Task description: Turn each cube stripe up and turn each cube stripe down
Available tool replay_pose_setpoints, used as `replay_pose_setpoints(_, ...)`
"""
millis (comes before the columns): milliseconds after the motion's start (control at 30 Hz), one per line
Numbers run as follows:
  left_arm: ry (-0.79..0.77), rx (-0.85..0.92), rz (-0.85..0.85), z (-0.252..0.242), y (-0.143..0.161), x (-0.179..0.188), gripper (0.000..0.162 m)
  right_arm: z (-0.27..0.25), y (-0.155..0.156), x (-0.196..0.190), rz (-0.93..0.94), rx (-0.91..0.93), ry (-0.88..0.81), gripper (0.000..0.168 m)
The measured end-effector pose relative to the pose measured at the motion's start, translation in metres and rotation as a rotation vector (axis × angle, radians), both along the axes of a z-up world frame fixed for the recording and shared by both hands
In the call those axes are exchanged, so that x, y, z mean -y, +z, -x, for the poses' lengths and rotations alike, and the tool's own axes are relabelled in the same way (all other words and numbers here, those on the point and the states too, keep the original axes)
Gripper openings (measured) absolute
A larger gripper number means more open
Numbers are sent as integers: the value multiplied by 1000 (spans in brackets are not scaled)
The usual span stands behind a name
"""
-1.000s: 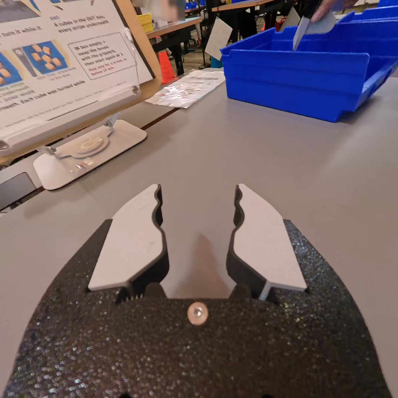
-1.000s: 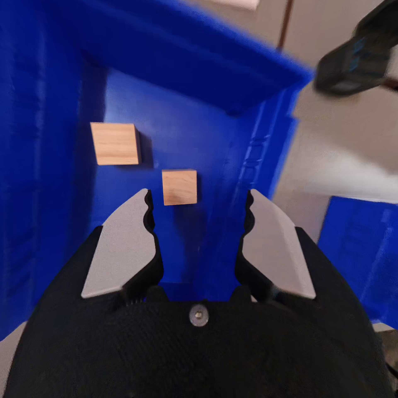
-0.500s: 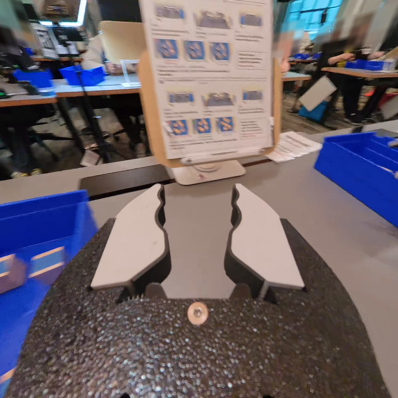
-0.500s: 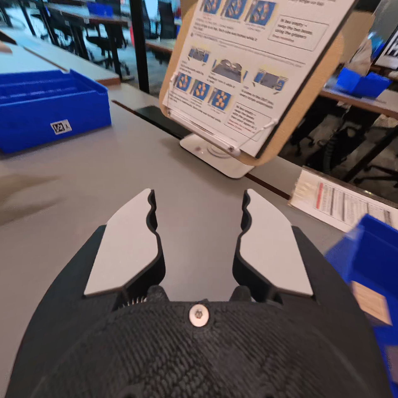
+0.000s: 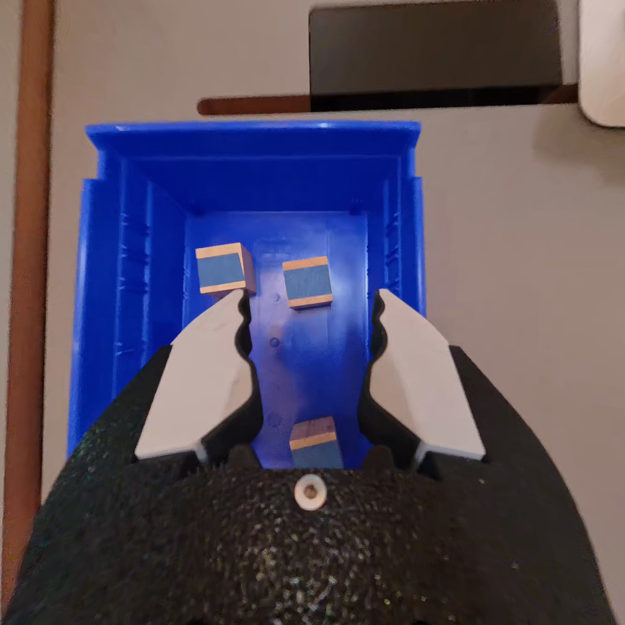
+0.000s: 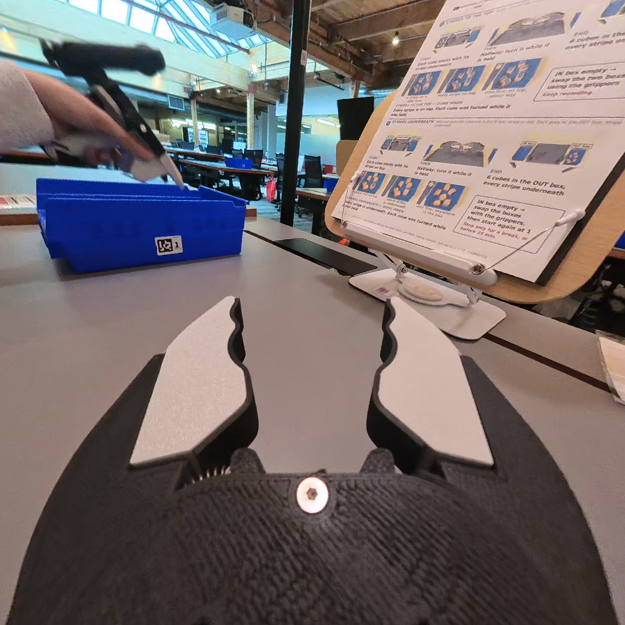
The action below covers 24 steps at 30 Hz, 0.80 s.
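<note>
The step in hand looks like a pick: the left gripper (image 5: 309, 301) hangs above the blue bin (image 5: 250, 135), pointing down into it, fingers spread and holding nothing. Three cubes lie on the bin floor, all stripe up: a far-left cube (image 5: 221, 269) just beyond the left fingertip, a far-right cube (image 5: 307, 282) beside it but apart, and a near cube (image 5: 316, 444) partly hidden under the gripper body.

The far-right cube sits closest to the line between the fingers, so it is probably the target. The next move calls for dropping straight down, straddling two opposite faces, closing, then lifting so the cube can be turned stripe down.

The cubes have no long axis. Each stripe runs left to right across its top face, with bare wood at the near and far edges. Both far cubes sit slightly skewed to the bin walls.

The right gripper (image 6: 311, 318) waits low over the grey table (image 6: 101, 321), fingers spread, empty, aimed toward the stand (image 6: 439, 304).
</note>
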<state>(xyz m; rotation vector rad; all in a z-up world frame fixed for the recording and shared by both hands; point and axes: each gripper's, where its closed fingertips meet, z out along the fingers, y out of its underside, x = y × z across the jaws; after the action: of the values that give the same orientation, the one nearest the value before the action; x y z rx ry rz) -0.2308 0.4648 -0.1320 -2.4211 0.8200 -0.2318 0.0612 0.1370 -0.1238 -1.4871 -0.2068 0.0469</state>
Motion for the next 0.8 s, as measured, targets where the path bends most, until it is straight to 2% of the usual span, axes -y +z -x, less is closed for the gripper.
replay_pose_setpoints(33, 6, -9, 29, -2, -8, -3, 68, -2, 1, 1, -6, -18, -5, 80)
replay_pose_setpoints(233, 38, -106, 158, -10, -49, -16, 68, -1, 1, 2, -4, -34, 6, 80)
replay_pose_setpoints(500, 112, -174, 254, -2, -85, -20, 67, 3, -1, 0, 10, -13, 19, 80)
replay_pose_setpoints(667, 109, -122, 273, -4, -91, -18, 44, 3, -2, 0, 12, -15, 24, 80)
replay_pose_setpoints(800, 78, -101, 258, -2, -83, -16, 44, 6, -2, 0, 15, -3, 34, 80)
